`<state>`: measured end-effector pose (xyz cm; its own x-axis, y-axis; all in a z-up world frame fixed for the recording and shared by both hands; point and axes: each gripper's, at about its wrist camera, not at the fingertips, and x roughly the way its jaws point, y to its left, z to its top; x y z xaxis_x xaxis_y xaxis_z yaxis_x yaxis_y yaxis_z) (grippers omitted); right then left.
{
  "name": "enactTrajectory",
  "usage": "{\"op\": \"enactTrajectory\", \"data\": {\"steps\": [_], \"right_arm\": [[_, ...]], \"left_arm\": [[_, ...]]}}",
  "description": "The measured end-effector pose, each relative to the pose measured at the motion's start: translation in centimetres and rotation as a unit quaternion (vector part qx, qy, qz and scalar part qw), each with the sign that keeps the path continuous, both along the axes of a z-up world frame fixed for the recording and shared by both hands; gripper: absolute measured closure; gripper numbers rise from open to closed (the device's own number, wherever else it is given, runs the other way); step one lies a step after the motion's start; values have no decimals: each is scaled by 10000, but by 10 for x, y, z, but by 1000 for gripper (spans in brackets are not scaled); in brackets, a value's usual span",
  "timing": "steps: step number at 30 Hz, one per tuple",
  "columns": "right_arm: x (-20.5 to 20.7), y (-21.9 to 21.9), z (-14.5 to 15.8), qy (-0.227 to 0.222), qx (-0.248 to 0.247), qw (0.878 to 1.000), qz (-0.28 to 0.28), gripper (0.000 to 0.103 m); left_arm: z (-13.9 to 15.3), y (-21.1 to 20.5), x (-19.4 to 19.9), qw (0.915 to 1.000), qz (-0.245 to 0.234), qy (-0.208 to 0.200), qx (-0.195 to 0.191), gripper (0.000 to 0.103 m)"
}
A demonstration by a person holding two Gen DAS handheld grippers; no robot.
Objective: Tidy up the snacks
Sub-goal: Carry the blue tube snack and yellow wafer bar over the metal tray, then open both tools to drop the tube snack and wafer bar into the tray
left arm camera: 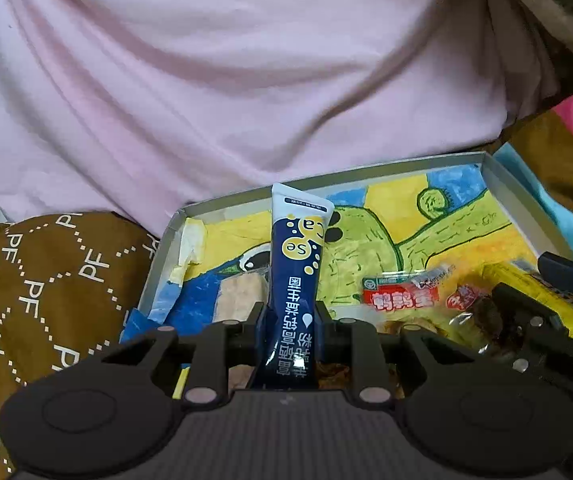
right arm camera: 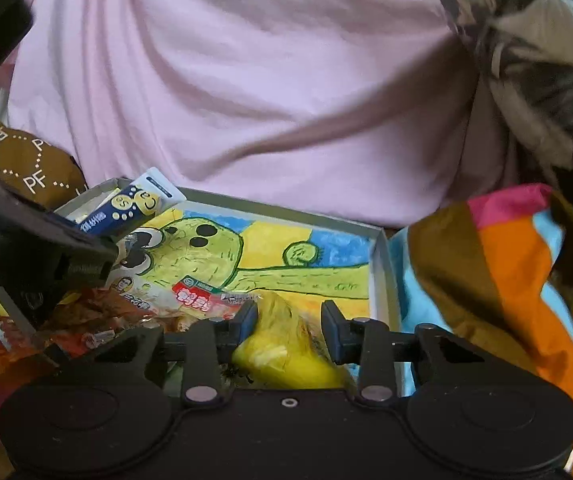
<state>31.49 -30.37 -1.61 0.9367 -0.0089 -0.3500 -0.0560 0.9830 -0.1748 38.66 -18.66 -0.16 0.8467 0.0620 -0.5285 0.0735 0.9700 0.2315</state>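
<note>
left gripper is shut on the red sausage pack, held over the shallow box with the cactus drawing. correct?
Not quite. The left gripper is shut on the navy and white sachet, not the red sausage pack, which lies loose in the shallow box. The left wrist view shows it, jaws closed on the sachet. The rest stands: it is held over the box with the cactus drawing.

I note a pink, creased garment [left arm camera: 214, 80] on the person filling the upper field of both views. At left, brown quilted fabric printed with white "PF" letters and dotted diamonds [left arm camera: 34, 292]. At right, a colour-block cloth in orange, magenta, brown and light blue [right arm camera: 502, 264]. A grey-and-cream patterned fabric [right arm camera: 534, 60] occupies the upper right corner.
</note>
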Motion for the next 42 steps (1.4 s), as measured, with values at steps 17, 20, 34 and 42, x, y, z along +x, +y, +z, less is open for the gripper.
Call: {"op": "enactTrajectory", "data": {"steps": [17,20,34,42], "right_arm": [[-21,-9,24,-497,311,9982,-143,27],[-31,-11,33,-654,384,9969,-221,18],[-106,-3,71,-1413,617,9872,-408,1],[-158,1,87,-1516,1049,9820,-413,1]], "left_arm": [[19,14,-10,9988,159,-50,-450,45],[29,21,-19,9974,262,-178,-643,32],[75,69,-101,9813,565,-1065,-1498,0],[86,92,-156,9724,713,-1292,-1807,0]]}}
